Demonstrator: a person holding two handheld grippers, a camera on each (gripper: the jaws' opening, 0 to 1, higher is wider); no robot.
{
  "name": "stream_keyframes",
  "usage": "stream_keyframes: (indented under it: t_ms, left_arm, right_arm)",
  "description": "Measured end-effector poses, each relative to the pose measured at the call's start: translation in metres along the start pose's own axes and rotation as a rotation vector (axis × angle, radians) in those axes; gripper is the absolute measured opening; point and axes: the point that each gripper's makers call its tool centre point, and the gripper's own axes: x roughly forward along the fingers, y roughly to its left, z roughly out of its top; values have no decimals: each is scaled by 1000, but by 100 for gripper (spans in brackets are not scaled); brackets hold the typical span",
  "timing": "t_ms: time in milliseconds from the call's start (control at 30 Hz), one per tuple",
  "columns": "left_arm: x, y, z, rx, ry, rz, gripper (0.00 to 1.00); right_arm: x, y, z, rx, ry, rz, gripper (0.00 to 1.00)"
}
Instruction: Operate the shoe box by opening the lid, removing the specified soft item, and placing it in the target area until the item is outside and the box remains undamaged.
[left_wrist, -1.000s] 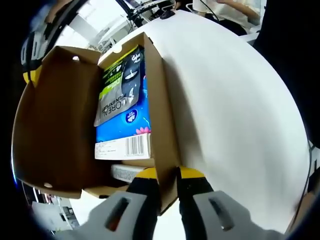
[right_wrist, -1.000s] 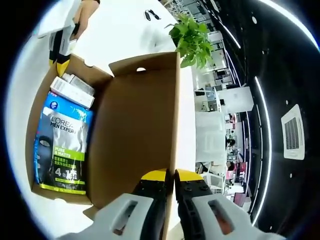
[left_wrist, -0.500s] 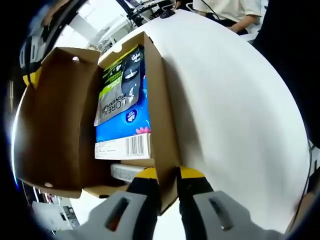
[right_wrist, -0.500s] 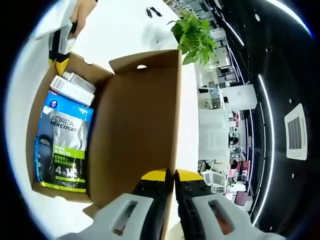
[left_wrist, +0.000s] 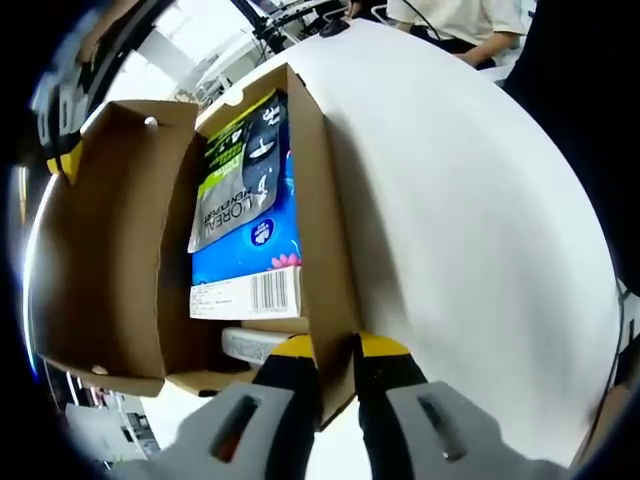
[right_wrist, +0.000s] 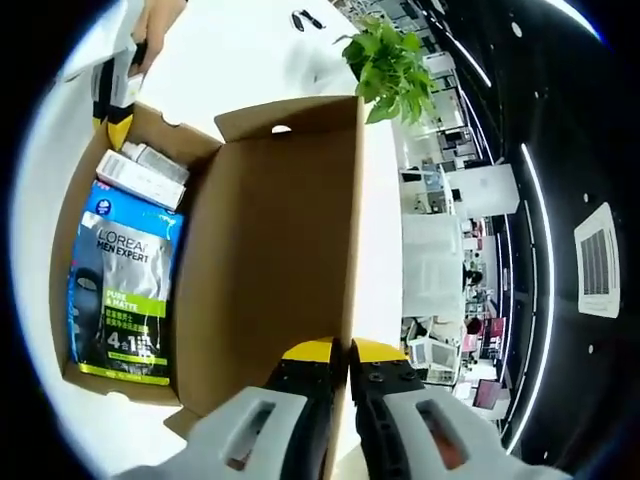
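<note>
**Lid swung open, soft pack still inside**

Left gripper view: my left claw (left_wrist: 335, 350) is clamped on the near corner of the shoe box (left_wrist: 328, 230), one yellow tip on each side of the cardboard wall. Just ahead and to the left of the tips lies the soft pack (left_wrist: 243, 175), a grey and lime pouch resting on a blue package (left_wrist: 255, 260) with a barcode. A small white box sits under them, nearest the claw. The lid (left_wrist: 105, 240) stands open further left, and the white table (left_wrist: 470, 230) spreads to the right.

Right gripper view: my right claw (right_wrist: 340, 352) is pinched shut on the lid's free edge (right_wrist: 352, 220), holding it up. The pouch (right_wrist: 125, 300) lies flat in the box, forward and left of the tips, limp and glossy with printed lettering. The left claw (right_wrist: 117, 110) shows at the far corner.

I judge the opening step about done. Next I would let go of the lid, reach in, and nip the pouch by one edge without scraping the walls
</note>
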Motion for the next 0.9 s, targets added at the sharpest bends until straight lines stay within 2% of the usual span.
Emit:
stream_keyframes:
  t_ms: [900]
  left_arm:
    - [0, 13, -6, 3, -1, 0, 11]
  right_arm:
    - [14, -2, -5, 21, 6, 87, 3]
